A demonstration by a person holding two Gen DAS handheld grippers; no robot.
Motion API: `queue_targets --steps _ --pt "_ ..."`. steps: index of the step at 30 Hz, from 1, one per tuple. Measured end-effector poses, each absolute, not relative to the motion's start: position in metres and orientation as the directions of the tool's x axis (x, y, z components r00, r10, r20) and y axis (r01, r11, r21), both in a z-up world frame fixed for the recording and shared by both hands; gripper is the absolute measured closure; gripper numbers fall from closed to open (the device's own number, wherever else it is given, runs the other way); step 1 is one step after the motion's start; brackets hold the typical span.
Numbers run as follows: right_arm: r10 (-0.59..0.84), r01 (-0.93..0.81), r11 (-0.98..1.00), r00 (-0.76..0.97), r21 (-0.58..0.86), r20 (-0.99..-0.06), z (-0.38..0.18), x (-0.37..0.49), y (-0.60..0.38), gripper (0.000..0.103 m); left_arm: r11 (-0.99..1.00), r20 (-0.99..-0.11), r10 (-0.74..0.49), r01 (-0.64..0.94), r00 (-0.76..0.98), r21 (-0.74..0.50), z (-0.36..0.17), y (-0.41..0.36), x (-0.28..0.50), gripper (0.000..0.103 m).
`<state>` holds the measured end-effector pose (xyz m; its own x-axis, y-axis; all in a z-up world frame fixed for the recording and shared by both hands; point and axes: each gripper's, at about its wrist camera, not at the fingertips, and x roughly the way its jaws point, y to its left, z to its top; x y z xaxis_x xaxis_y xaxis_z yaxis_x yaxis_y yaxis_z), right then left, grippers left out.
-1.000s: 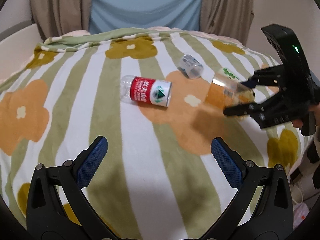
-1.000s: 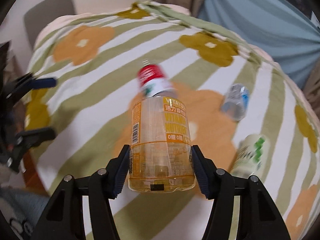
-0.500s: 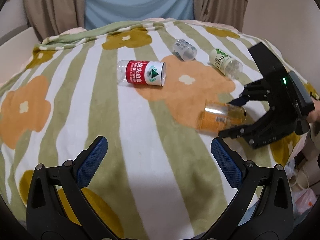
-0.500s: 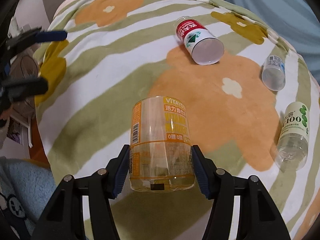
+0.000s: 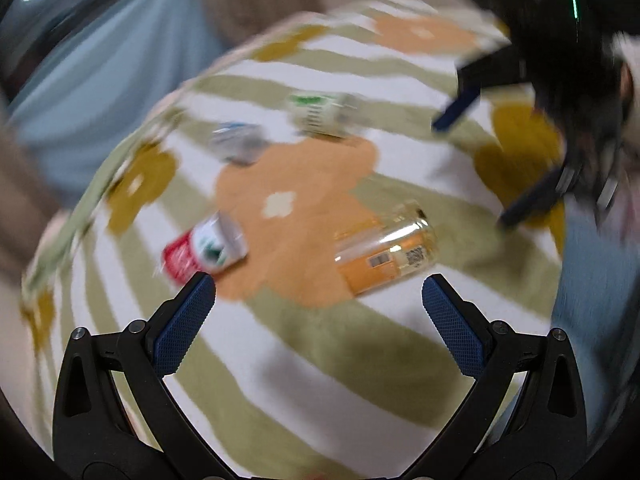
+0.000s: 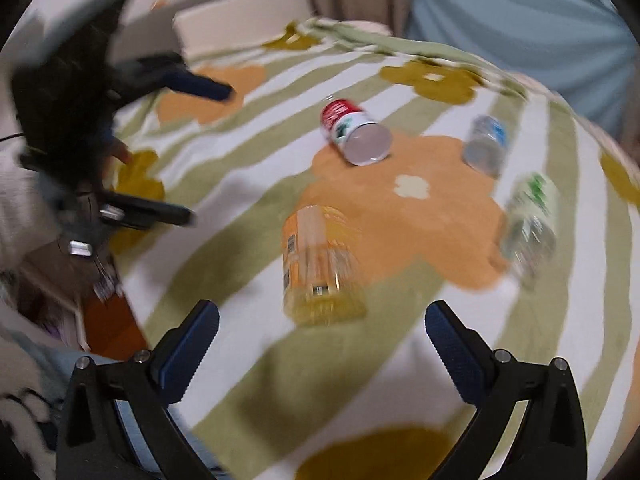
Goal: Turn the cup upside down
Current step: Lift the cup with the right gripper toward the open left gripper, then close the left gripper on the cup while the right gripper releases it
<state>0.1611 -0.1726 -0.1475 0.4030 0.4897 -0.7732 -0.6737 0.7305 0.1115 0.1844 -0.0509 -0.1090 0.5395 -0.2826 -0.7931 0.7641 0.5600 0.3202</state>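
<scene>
The clear orange-labelled cup (image 6: pixel 318 264) lies on its side on the striped flower blanket (image 6: pixel 420 352), just ahead of my open, empty right gripper (image 6: pixel 322 326). In the left wrist view the same cup (image 5: pixel 386 256) lies on its side a little ahead of my open, empty left gripper (image 5: pixel 319 296). The right gripper (image 5: pixel 472 160) shows open at the upper right of that view, clear of the cup. The left gripper (image 6: pixel 208 152) shows open at the left of the right wrist view. Both views are blurred.
Three other cut bottles lie on the blanket: a red-labelled one (image 6: pixel 354 132), a small blue-labelled one (image 6: pixel 486 146) and a green-labelled one (image 6: pixel 530 216). The blanket's edge drops off at the left (image 6: pixel 132 304). Curtains (image 6: pixel 520 20) hang behind.
My right gripper has opened, let go of the orange cup and pulled back. The cup now lies on the blanket. My left gripper has swung closer to the cup.
</scene>
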Motion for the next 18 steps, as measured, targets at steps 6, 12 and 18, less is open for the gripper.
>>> queue_targets --steps 6,12,18 --pt "0.501 -0.557 0.815 0.536 0.161 -0.680 -0.136 0.112 -0.219 0.000 0.220 -0.877 -0.215 0.896 0.429 0.385 -0.141 -0.095 0.192 0.000" --pt "0.452 -0.432 0.881 0.650 0.192 -0.611 -0.141 0.071 -0.247 0.000 0.019 -0.922 -0.179 0.938 0.343 0.346 -0.164 -0.124 0.196 0.000" --pt "0.486 -0.337 0.873 0.667 0.353 -0.565 -0.156 0.069 -0.271 0.000 -0.112 -0.958 -0.075 0.952 0.276 0.283 -0.194 -0.137 0.210 0.017"
